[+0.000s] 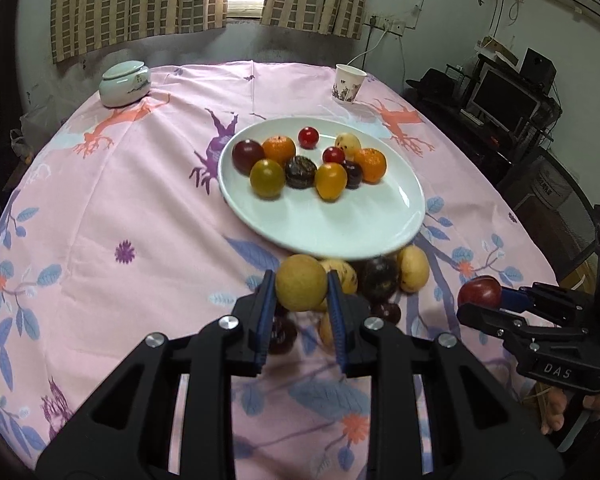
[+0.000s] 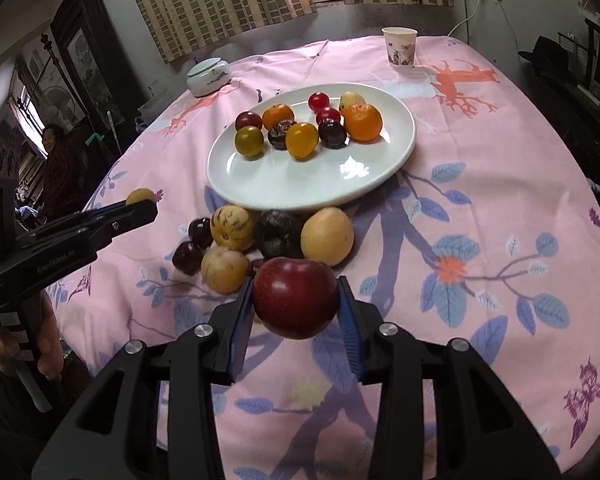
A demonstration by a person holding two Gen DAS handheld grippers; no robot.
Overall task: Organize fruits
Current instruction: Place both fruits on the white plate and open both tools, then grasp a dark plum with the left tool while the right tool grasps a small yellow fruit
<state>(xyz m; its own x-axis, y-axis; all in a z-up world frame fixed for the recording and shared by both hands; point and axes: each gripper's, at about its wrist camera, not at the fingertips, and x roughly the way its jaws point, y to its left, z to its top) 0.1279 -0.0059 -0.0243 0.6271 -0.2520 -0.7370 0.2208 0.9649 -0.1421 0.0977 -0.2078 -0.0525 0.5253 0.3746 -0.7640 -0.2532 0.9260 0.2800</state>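
Here, round tan fruit [image 1: 301,288], glossy red plum [image 2: 295,297].

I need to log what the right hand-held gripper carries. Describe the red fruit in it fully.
The red fruit is round, dark red and smooth with a glossy skin, shaped like a plum or a small apple. It is clamped between the blue pads of the right hand-held gripper, one on each side, held clear of the pink tablecloth, near the loose fruit pile and short of the white plate.
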